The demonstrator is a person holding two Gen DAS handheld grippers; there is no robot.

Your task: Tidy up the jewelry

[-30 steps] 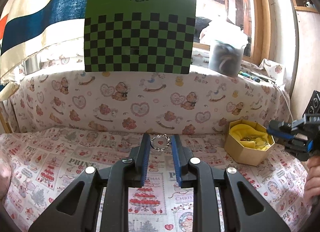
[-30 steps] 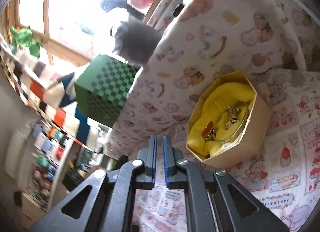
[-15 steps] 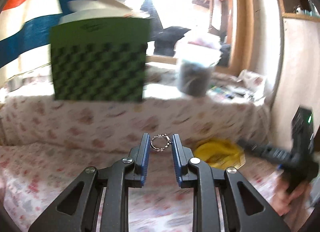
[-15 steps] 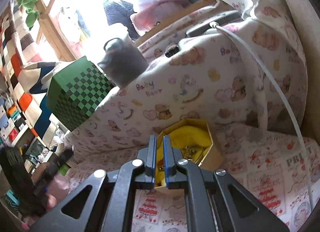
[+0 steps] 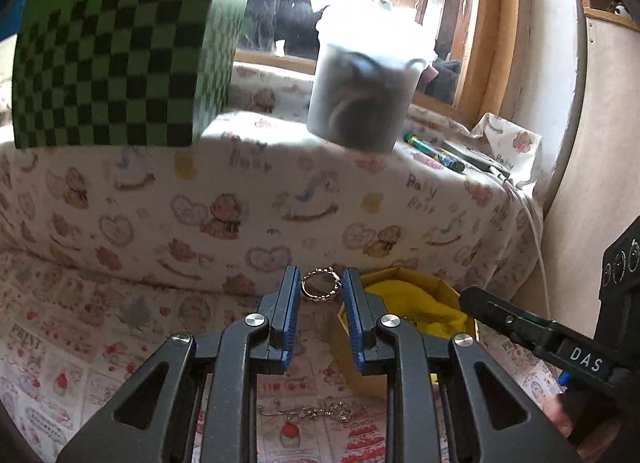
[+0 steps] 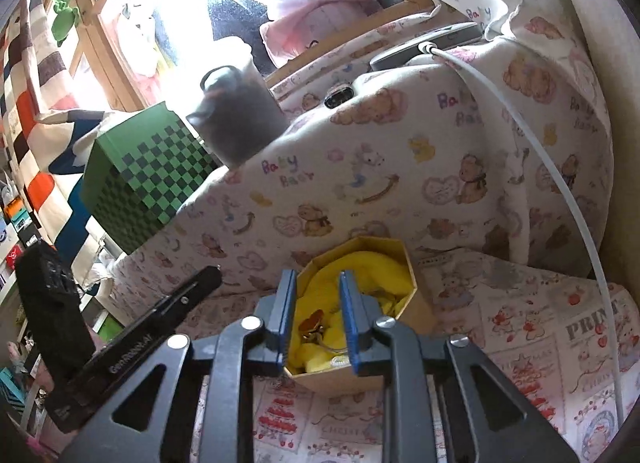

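The left gripper (image 5: pixel 320 287) pinches a beaded silver ring (image 5: pixel 320 286) between its fingertips, just left of the yellow-lined hexagonal box (image 5: pixel 420 303), probably to drop it inside. The right gripper (image 6: pixel 318 303) hovers over that box, jaws spread and empty.

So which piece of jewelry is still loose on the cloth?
On the strawberry-print cloth, look left of the yellow-lined box. The thin silver chain lies flat there, below the left gripper, unlike the beaded ring pinched between its jaws.
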